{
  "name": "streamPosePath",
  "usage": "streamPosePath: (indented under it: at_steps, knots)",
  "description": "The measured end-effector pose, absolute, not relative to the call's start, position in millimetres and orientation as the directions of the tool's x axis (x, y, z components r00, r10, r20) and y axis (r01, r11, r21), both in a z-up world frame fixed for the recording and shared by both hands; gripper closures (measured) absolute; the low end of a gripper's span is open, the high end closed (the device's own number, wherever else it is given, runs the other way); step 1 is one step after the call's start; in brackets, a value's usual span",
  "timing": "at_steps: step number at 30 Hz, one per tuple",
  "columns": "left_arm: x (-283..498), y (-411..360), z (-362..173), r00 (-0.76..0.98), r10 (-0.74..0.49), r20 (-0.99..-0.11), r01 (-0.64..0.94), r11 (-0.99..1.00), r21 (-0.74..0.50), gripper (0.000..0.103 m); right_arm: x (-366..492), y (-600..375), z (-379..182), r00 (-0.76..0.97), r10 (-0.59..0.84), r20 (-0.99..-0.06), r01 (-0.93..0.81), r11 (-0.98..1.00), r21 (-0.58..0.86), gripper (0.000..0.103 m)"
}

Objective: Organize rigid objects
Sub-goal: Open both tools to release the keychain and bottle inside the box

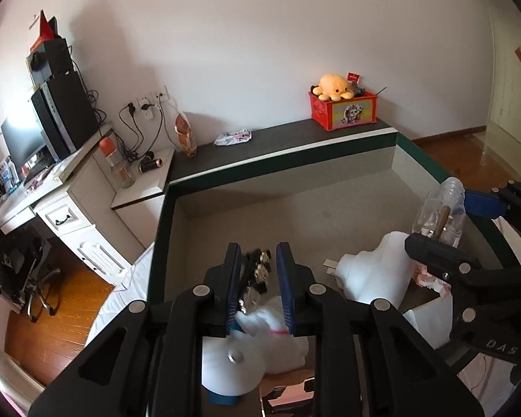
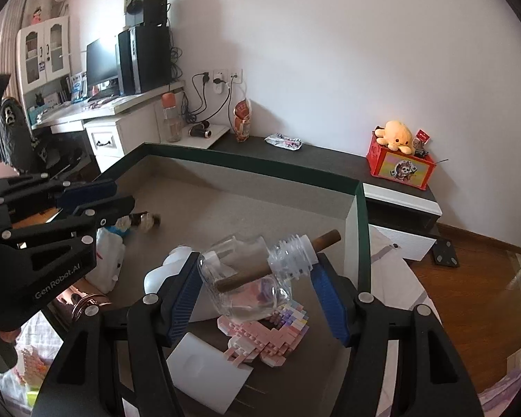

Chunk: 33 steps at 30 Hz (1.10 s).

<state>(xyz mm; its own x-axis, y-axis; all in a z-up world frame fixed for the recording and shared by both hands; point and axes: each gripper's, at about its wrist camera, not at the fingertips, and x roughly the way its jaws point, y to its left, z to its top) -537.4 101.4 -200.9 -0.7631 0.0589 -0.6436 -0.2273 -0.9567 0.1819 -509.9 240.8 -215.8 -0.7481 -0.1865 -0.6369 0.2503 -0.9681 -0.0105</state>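
Observation:
My left gripper [image 1: 258,255] is shut on a small dark figurine [image 1: 257,272] and holds it over the grey box [image 1: 330,215]; it also shows in the right wrist view [image 2: 121,198], with the figurine [image 2: 140,220] sticking out. My right gripper [image 2: 255,260] is shut on a clear plastic bottle [image 2: 250,278] lying sideways with a brown stick [image 2: 281,264] through its neck. The bottle also shows in the left wrist view [image 1: 441,213]. White plastic pieces [image 1: 375,271] and a pink block model [image 2: 264,337] lie below.
A red crate [image 1: 344,109] with a yellow plush octopus [image 1: 333,87] stands on the dark shelf behind the box. A snack bag [image 1: 185,135] and a wrapper [image 1: 232,137] lie on that shelf. A desk with a computer [image 1: 62,118] is at the left. Wooden floor is at the right.

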Motion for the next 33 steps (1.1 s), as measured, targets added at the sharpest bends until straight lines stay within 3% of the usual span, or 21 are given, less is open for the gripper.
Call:
streamPosePath:
  at_steps: [1, 2, 4, 6, 8, 11, 15, 33]
  knots:
    - [-537.1, 99.7, -201.7, -0.765, 0.054, -0.642, -0.22, -0.958, 0.181, 0.071, -509.3, 242.2, -216.4, -0.752, -0.19, -0.632, 0.247, -0.969, -0.003, 0.038]
    - [-535.9, 98.9, -202.6, -0.768, 0.045, -0.639, -0.21, -0.96, 0.184, 0.056, -508.7, 243.1, -216.7, -0.757, -0.19, -0.625, 0.243, -0.97, 0.001, 0.038]
    - [-532.7, 96.5, -201.6, -0.776, 0.045, -0.629, -0.201, -0.963, 0.18, 0.041, -508.0, 243.0, -217.5, -0.762, -0.193, -0.618, 0.238, -0.971, 0.01, 0.038]
    - [-526.8, 92.4, -197.6, -0.793, 0.057, -0.606, -0.194, -0.967, 0.163, 0.034, -506.7, 243.5, -217.1, -0.773, -0.189, -0.606, 0.232, -0.973, 0.008, 0.038]
    - [-523.0, 86.5, -195.1, -0.804, 0.056, -0.591, -0.179, -0.972, 0.151, 0.019, -506.8, 242.9, -217.6, -0.778, -0.186, -0.6, 0.227, -0.974, 0.007, 0.038]
    - [-519.5, 80.9, -193.7, -0.809, 0.052, -0.585, -0.16, -0.978, 0.133, 0.017, -504.5, 242.5, -217.7, -0.792, -0.182, -0.583, 0.217, -0.976, 0.011, 0.037]
    - [-518.0, 76.7, -193.5, -0.812, 0.045, -0.582, -0.145, -0.981, 0.126, 0.011, -499.7, 241.8, -215.1, -0.816, -0.168, -0.553, 0.204, -0.979, -0.004, 0.024]
    - [-513.3, 79.3, -194.1, -0.812, 0.049, -0.581, -0.155, -0.979, 0.134, 0.001, -496.2, 241.8, -217.1, -0.821, -0.171, -0.545, 0.204, -0.979, 0.0, 0.024]
